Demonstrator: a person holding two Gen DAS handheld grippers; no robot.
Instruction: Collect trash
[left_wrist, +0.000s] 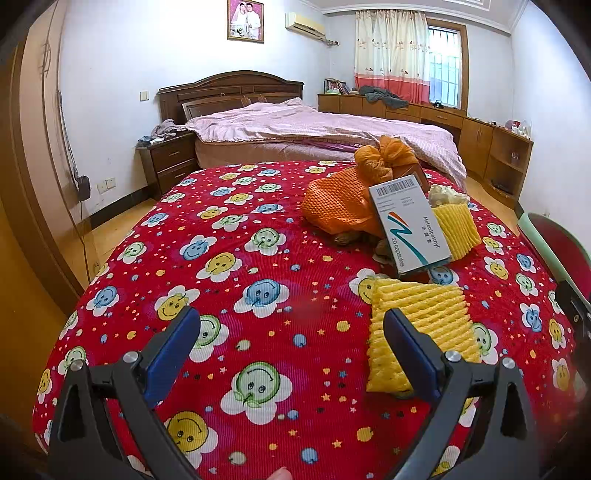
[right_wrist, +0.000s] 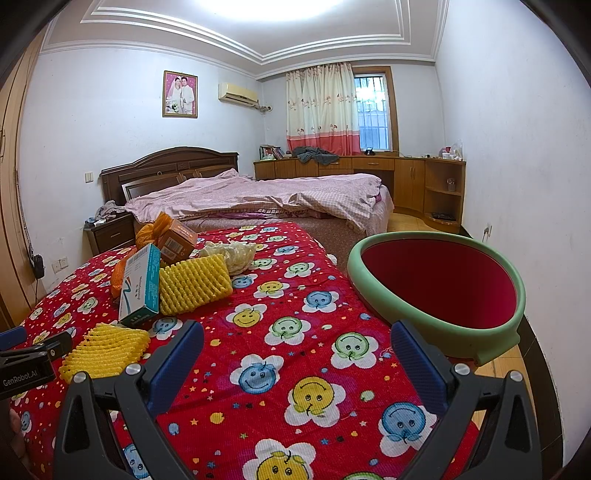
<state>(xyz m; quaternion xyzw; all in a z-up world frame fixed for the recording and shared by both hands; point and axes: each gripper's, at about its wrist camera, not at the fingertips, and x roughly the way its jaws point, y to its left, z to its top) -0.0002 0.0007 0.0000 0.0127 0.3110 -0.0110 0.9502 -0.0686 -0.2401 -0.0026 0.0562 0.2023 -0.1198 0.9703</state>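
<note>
From my feed, the red smiley-face cloth (right_wrist: 280, 332) fills both views, with the green-rimmed bin (right_wrist: 436, 291) at 2 o'clock off its edge. The trash pile, with its medicine box (left_wrist: 410, 225) on top, sits at 1 o'clock from my left gripper (left_wrist: 291, 347). Right gripper (right_wrist: 295, 362) hovers level, both sets of fingers spread wide, holding nothing. Nearest yellow foam net (left_wrist: 417, 332) touches my left gripper's right finger.

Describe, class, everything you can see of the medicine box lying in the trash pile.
The medicine box is a flat white carton with teal sides, a barcode label at its far end, a teal-and-orange swoosh and "20 capsules" printed on it. It looks closed and lies tilted, propped on the orange foam net, beside a yellow foam net.
</note>
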